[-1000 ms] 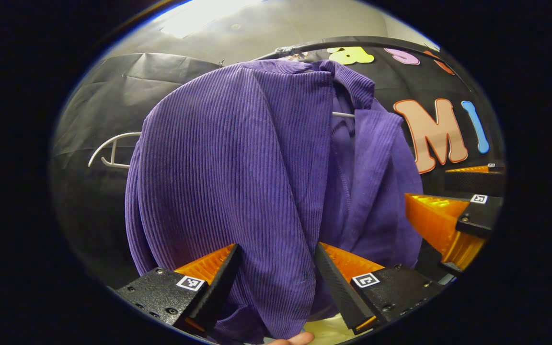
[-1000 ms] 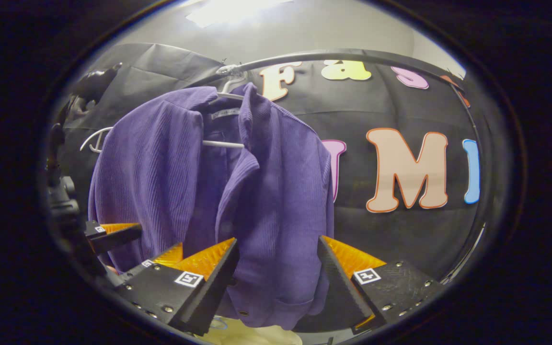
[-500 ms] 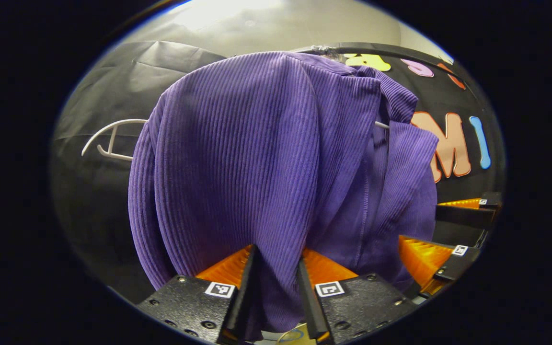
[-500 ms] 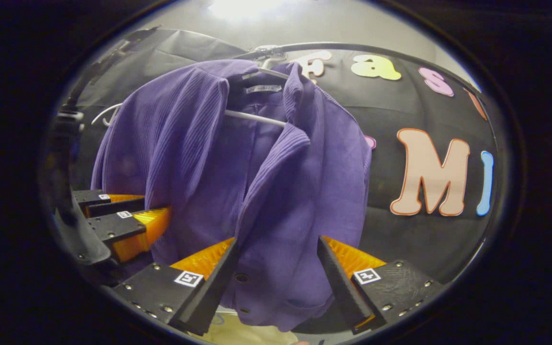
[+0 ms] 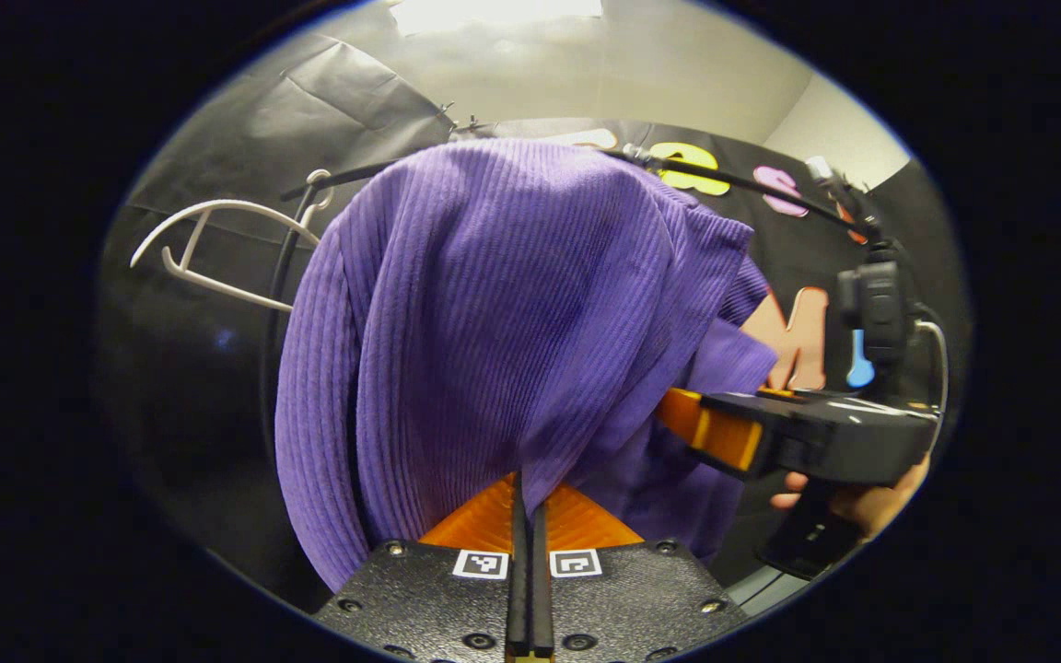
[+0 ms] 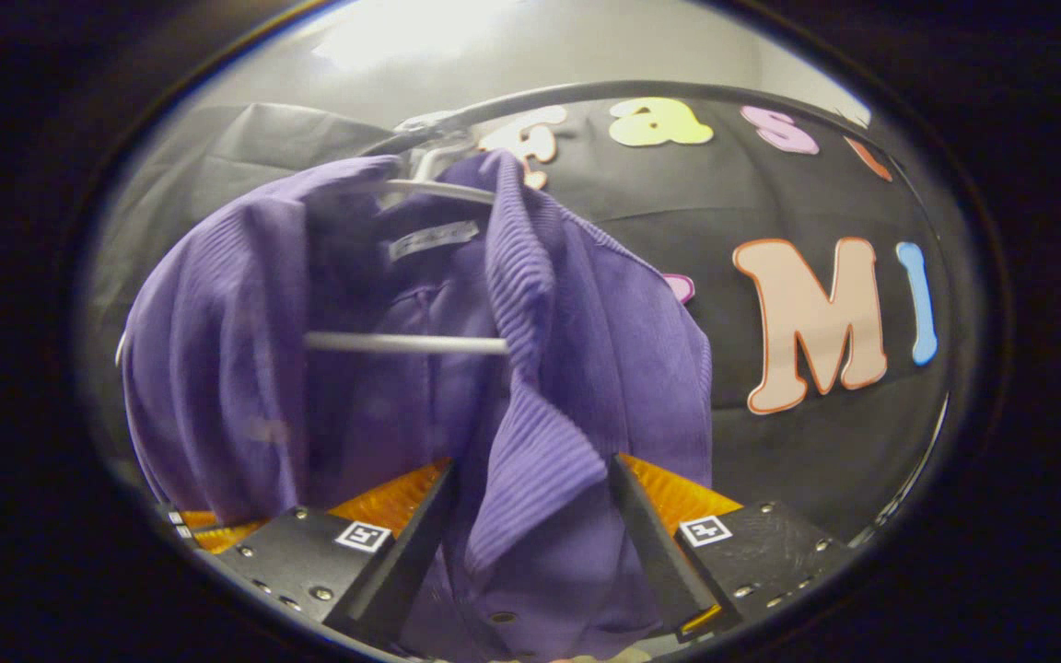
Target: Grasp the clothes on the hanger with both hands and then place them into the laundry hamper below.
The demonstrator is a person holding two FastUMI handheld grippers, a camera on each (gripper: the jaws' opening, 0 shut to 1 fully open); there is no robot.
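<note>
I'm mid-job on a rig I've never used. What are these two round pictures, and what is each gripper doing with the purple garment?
Each picture comes from a fisheye camera riding on a hand-held two-finger gripper, looking out along its fingers.

In the left gripper view, the left gripper has its fingers pinched together on a fold of the purple ribbed corduroy jacket. A spare white plastic hanger hangs beside it. At the right of that view, a person's hand holds the right gripper against the jacket.

In the right gripper view, the right gripper's fingers stand apart on either side of the jacket's front edge, not yet closed. The jacket hangs on its own white hanger bar under the dark rail.
</note>
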